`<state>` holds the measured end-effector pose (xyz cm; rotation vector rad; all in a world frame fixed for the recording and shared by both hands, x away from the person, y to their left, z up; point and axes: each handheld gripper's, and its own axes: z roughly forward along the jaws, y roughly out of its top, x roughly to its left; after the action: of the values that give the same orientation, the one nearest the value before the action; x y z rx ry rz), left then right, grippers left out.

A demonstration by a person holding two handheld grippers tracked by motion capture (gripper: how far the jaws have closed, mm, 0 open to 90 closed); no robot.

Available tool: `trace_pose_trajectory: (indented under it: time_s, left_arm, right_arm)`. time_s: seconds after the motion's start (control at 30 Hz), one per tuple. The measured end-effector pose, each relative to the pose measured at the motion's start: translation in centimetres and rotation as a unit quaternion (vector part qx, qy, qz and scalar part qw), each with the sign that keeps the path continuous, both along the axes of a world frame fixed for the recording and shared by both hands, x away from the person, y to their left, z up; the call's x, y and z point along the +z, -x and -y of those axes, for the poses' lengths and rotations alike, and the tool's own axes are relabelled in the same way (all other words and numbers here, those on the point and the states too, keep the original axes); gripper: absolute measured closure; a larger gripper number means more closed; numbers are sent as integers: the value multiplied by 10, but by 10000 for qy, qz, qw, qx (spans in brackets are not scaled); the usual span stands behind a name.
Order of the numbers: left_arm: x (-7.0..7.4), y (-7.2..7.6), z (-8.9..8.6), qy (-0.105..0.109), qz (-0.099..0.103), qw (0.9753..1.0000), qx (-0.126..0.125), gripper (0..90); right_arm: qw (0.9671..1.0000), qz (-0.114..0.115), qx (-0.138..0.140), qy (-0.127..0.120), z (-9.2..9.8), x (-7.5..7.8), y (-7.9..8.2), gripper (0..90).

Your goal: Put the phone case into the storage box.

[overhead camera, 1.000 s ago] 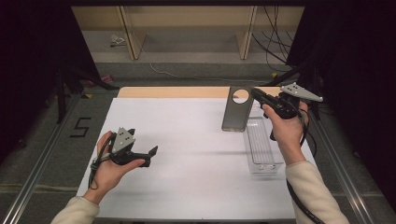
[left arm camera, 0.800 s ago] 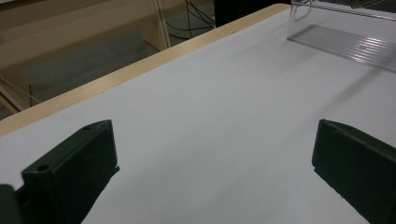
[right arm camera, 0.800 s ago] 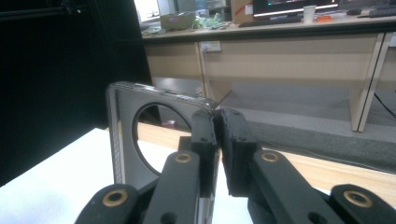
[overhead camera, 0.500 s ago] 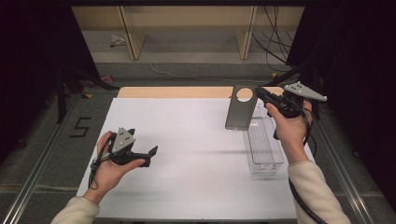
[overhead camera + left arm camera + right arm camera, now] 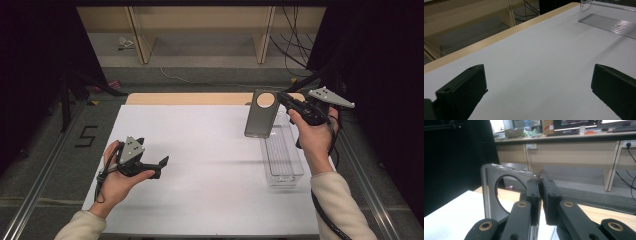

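The left tool point(image 5: 161, 164) is hovering low over the white counter point(image 5: 200, 150), jaws standing wide apart. The right tool point(image 5: 281, 100) is clamping the grey flat phone case with a round hole point(image 5: 261, 115), lifting it above the clear plastic oblong tray point(image 5: 282, 155).

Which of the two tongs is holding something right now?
The right tongs, raised over the clear plastic tray, are shut on the grey phone case with a round hole. The left tongs are open, holding nothing.
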<state>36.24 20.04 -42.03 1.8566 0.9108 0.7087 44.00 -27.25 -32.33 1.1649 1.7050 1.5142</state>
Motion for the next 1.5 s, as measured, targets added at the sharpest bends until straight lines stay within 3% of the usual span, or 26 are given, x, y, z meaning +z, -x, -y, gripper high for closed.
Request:
trace_pose_trajectory:
  time_s: [1.5]
  left_arm:
    - [1, 0, 0, 5, 17, 10000, 15, 0]
  right_arm:
    - [9992, 111, -374, 95, 23, 6, 1, 848]
